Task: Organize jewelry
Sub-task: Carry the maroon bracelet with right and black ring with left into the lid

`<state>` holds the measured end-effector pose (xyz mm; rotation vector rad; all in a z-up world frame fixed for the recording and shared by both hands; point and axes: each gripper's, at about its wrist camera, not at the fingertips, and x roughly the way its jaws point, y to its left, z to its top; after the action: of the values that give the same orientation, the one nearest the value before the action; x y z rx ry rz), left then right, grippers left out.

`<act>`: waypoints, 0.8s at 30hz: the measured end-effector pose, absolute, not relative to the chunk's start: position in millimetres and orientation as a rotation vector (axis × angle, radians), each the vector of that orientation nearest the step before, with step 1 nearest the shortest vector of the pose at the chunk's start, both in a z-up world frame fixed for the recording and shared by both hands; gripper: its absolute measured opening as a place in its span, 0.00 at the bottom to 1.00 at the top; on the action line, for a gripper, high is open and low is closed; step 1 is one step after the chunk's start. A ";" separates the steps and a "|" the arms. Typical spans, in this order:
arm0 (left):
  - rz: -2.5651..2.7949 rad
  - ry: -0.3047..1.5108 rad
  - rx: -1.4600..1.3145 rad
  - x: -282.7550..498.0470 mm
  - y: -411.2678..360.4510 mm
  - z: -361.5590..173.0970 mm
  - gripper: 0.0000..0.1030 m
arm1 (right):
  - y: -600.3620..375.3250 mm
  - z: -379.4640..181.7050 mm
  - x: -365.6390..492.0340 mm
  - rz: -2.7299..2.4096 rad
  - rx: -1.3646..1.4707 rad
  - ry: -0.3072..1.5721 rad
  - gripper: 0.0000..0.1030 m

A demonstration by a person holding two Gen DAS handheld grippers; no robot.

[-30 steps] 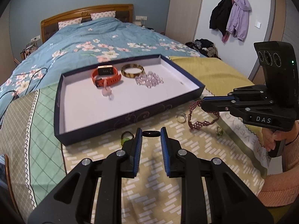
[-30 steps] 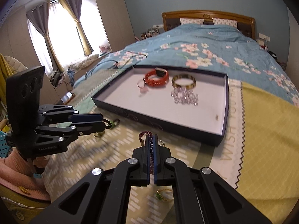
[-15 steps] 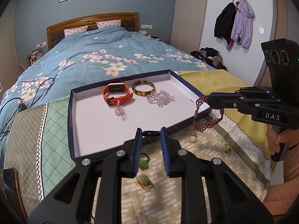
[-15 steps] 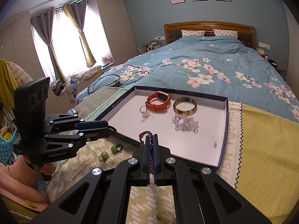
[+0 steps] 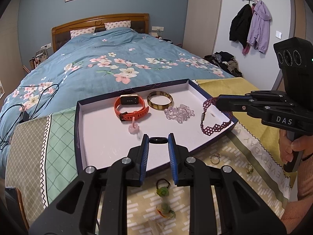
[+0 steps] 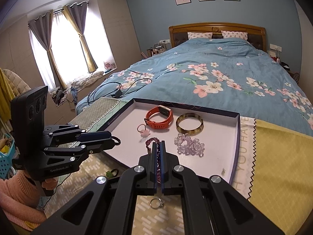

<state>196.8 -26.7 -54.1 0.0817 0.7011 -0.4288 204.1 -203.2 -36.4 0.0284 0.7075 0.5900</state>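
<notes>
A dark blue tray (image 5: pixel 78 129) with a white floor sits on the bed end; it also shows in the right wrist view (image 6: pixel 237 137). In it lie an orange watch (image 5: pixel 130 107), a brown bangle (image 5: pixel 160 102), a clear bead bracelet (image 5: pixel 179 113) and a pink ring (image 5: pixel 134 128). My left gripper (image 5: pixel 158 140) is shut on a black ring (image 5: pixel 158 140) above the tray's front part. My right gripper (image 6: pixel 158 146) is shut on a purple beaded bracelet (image 5: pixel 212 125) that hangs over the tray's right side.
On the patterned cloth in front of the tray lie a silver ring (image 5: pixel 215 158), a green-stone ring (image 5: pixel 249 169), and two green hair ties (image 5: pixel 162 190). A black cable (image 6: pixel 117 90) lies on the floral duvet. The bed's headboard (image 5: pixel 99 19) is far behind.
Both grippers have risen and moved forward, from over the cloth to above the tray. The left still holds the black ring, the right still holds the purple bracelet.
</notes>
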 end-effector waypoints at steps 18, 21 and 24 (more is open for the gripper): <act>-0.404 0.759 0.084 228.5 -29.9 -72.0 0.20 | -198.0 -55.2 234.4 0.584 0.067 0.766 0.01; -0.402 0.768 0.085 233.6 -30.8 -74.9 0.20 | -198.5 -58.2 238.0 0.583 0.075 0.775 0.01; -0.396 0.774 0.089 238.6 -32.1 -77.4 0.20 | -198.9 -61.1 241.8 0.584 0.084 0.785 0.01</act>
<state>238.6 -32.1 -77.4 0.0893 0.7743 -0.3960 241.8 -198.9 -61.1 0.0844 0.7846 0.5838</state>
